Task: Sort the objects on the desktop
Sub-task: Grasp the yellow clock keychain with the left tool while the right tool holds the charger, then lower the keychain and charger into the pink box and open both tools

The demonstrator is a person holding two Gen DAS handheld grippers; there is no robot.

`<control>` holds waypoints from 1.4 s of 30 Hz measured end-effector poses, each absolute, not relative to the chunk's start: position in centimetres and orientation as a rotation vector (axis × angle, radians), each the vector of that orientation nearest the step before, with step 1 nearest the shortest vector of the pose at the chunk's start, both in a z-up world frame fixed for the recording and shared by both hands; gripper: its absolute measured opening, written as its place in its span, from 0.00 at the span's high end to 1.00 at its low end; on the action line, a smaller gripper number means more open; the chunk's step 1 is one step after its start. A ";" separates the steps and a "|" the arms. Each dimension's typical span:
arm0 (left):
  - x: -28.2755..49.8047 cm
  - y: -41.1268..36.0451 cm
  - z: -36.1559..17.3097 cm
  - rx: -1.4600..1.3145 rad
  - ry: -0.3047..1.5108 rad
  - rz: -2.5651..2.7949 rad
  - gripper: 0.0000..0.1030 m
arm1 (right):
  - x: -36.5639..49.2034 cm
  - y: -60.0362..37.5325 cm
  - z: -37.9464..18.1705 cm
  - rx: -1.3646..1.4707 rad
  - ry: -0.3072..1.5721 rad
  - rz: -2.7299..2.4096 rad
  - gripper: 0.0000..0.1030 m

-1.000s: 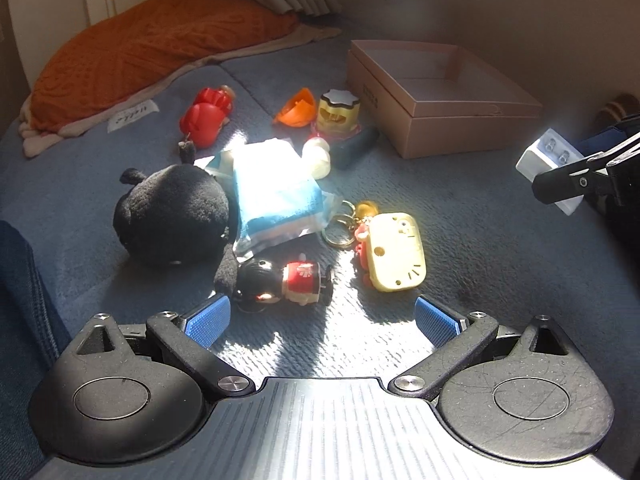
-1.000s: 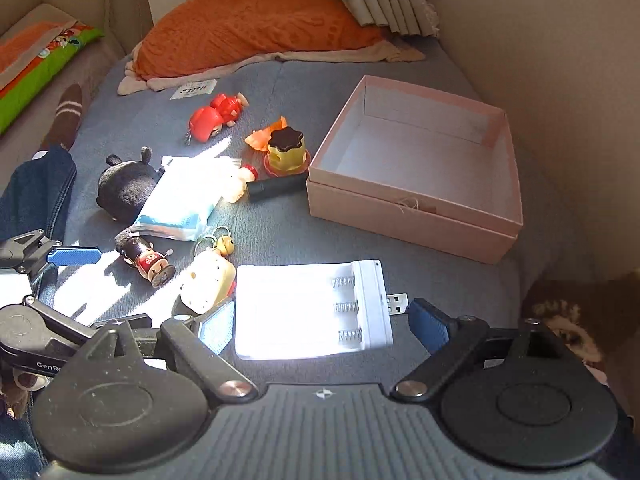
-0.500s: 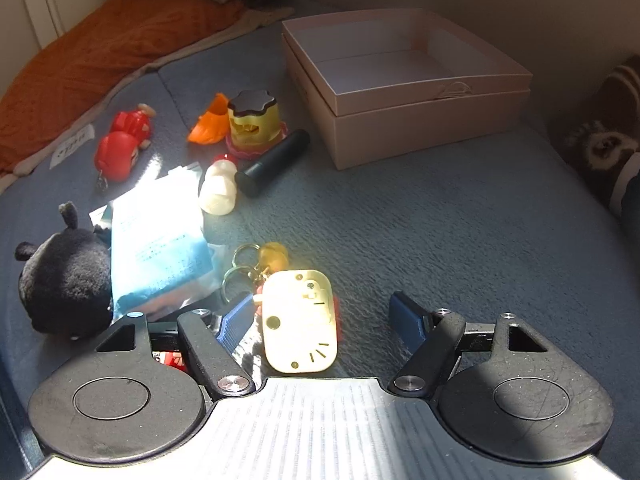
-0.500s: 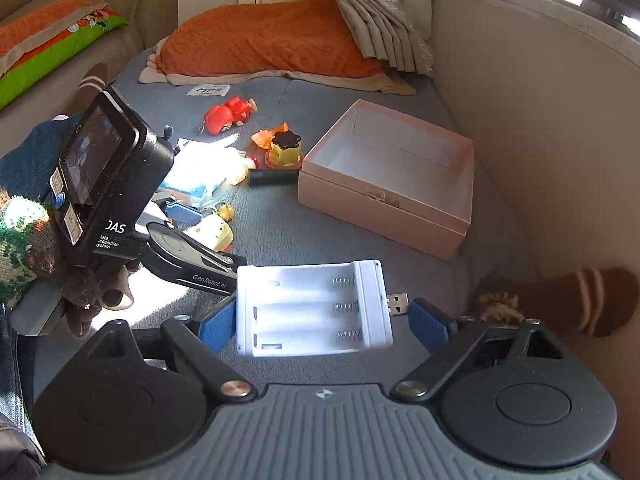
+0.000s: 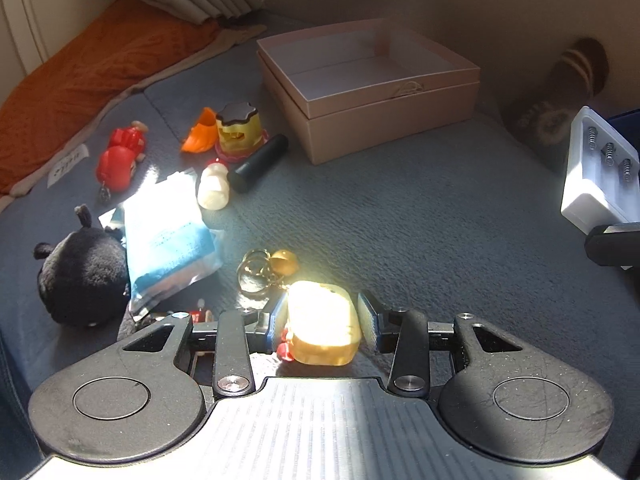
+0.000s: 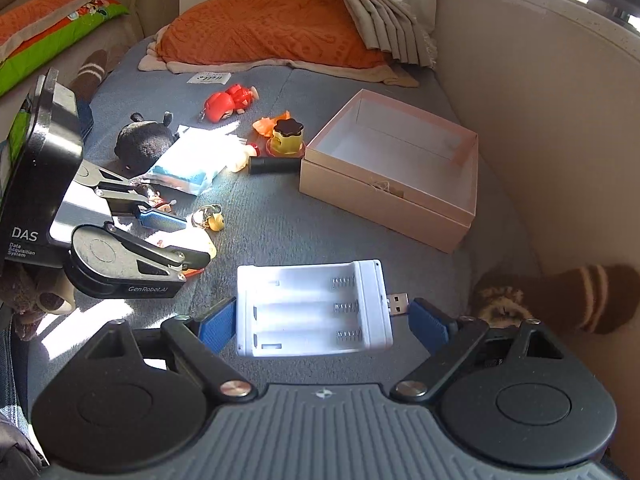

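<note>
Desktop objects lie scattered on a grey-blue cushioned surface [image 5: 420,216]. Seen from the left wrist, the left gripper [image 5: 323,322] has its blue pads closed against both sides of a pale yellow keychain charm [image 5: 322,328], which glares in a patch of sun; its key rings [image 5: 252,276] and a small orange bead [image 5: 285,262] lie just beyond the fingertips. To the left sit a black plush toy [image 5: 80,276] and, touching it, a blue-and-white packet [image 5: 168,240]. Farther off are a cream figurine [image 5: 214,190], a black cylinder [image 5: 258,164], a yellow toy with a dark flower-shaped cap [image 5: 237,130], an orange piece [image 5: 200,132] and a red figure [image 5: 120,156]. An open pink box [image 5: 400,112] stands beyond them with nothing visible inside. At the right edge a white battery charger [image 5: 596,176] hangs in the air.

From the right wrist, the right gripper [image 6: 320,324] holds that white battery charger [image 6: 312,312] between its blue pads, the left pad against the case and the right pad at the USB plug [image 6: 398,304]; three empty battery slots face up. The left gripper [image 6: 172,240] is low at the left, clamped on the keychain charm, mostly hidden. The pink box [image 6: 384,200] stands ahead to the right, the black cylinder [image 6: 274,166] touching its near-left corner. An orange pillow [image 6: 272,36] lies at the far end.
</note>
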State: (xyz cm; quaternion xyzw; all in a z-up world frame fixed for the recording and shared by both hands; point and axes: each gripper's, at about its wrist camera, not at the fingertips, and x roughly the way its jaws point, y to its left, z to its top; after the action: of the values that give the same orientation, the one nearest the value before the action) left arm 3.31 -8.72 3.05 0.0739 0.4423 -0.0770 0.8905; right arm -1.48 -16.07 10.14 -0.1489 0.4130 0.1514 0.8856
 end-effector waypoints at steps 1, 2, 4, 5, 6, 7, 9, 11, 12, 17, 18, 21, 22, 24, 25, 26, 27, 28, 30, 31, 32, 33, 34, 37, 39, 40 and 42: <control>2.8 -8.8 3.1 0.149 0.914 -0.176 0.63 | -1.5 -16.0 10.1 -0.309 0.859 0.317 0.12; 2.3 -8.9 3.1 0.148 0.913 -0.193 0.62 | -1.5 -16.0 10.1 -0.308 0.861 0.318 0.12; 1.8 -9.6 2.7 0.164 0.924 -0.195 0.59 | -1.4 -15.9 10.0 -0.310 0.868 0.314 0.12; 1.8 -9.9 2.3 0.184 0.931 -0.170 0.46 | -1.4 -15.9 9.9 -0.313 0.871 0.311 0.12; 2.0 -10.1 1.9 0.205 0.934 -0.141 0.34 | -1.3 -15.9 9.8 -0.317 0.873 0.309 0.12; 2.2 -10.2 1.5 0.222 0.935 -0.118 0.30 | -1.4 -15.9 9.8 -0.320 0.874 0.308 0.12; 2.7 -10.3 0.8 0.247 0.951 -0.095 0.23 | -1.4 -15.9 9.8 -0.319 0.872 0.310 0.12; 3.1 -10.2 0.2 0.258 0.982 -0.107 0.20 | -1.4 -16.0 9.8 -0.314 0.872 0.315 0.12; 3.1 -10.1 0.0 0.255 0.990 -0.112 0.20 | -1.4 -16.0 9.8 -0.313 0.872 0.316 0.12; 3.3 -10.2 0.0 0.232 0.998 -0.134 0.40 | -1.4 -16.0 10.0 -0.307 0.872 0.316 0.12; 3.2 -10.4 0.2 0.245 0.991 -0.138 0.50 | -1.3 -16.1 10.1 -0.304 0.870 0.317 0.12; 2.9 -11.3 0.9 0.290 0.962 -0.164 0.50 | -1.3 -16.2 10.7 -0.300 0.858 0.312 0.12; 2.7 -11.5 1.3 0.294 0.950 -0.177 0.50 | -1.3 -16.4 11.2 -0.303 0.851 0.306 0.12; 2.3 -11.9 3.1 0.284 0.913 -0.219 0.50 | -1.4 -17.0 12.3 -0.310 0.829 0.304 0.12; 2.3 -12.0 4.2 0.270 0.892 -0.241 0.50 | -1.4 -17.2 12.7 -0.314 0.817 0.307 0.12; 2.5 -12.1 5.4 0.256 0.865 -0.264 0.50 | -1.3 -17.6 13.4 -0.328 0.797 0.311 0.12; 3.1 -12.3 7.2 0.246 0.814 -0.291 0.50 | -1.2 -17.8 13.9 -0.351 0.776 0.310 0.12; 3.7 -12.6 8.7 0.243 0.763 -0.303 0.50 | -1.0 -18.0 14.2 -0.375 0.757 0.304 0.12; 5.9 -13.3 11.5 0.241 0.673 -0.308 0.50 | -0.3 -18.5 14.4 -0.419 0.730 0.281 0.12; 7.4 -13.8 12.7 0.236 0.635 -0.309 0.50 | 0.2 -18.7 14.3 -0.432 0.727 0.266 0.12; 8.5 -14.2 13.5 0.232 0.607 -0.307 0.50 | 0.9 -19.1 14.1 -0.435 0.730 0.247 0.12; 10.4 -14.9 14.4 0.237 0.557 -0.305 0.49 | 1.6 -19.4 13.8 -0.427 0.737 0.234 0.12; 11.8 -15.3 14.9 0.241 0.526 -0.301 0.49 | 2.1 -19.6 13.5 -0.417 0.748 0.224 0.12; 15.3 -15.6 15.8 0.216 0.500 -0.278 0.17 | 3.4 -19.7 12.4 -0.418 0.775 0.204 0.12; 15.5 -14.9 15.9 0.178 0.517 -0.274 0.13 | 3.9 -19.5 11.9 -0.456 0.764 0.197 0.12; 15.2 -14.5 15.7 0.165 0.529 -0.272 0.10 | 4.2 -19.3 11.8 -0.472 0.755 0.195 0.12; 13.8 -13.4 14.7 0.147 0.572 -0.257 0.07 | 5.5 -18.9 11.6 -0.493 0.738 0.189 0.12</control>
State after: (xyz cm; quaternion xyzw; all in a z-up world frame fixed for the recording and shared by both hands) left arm 13.85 -13.36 14.70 0.0720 0.2812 -0.1261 0.9486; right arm 5.54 -18.87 11.63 -0.2380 0.3564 0.0912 0.8989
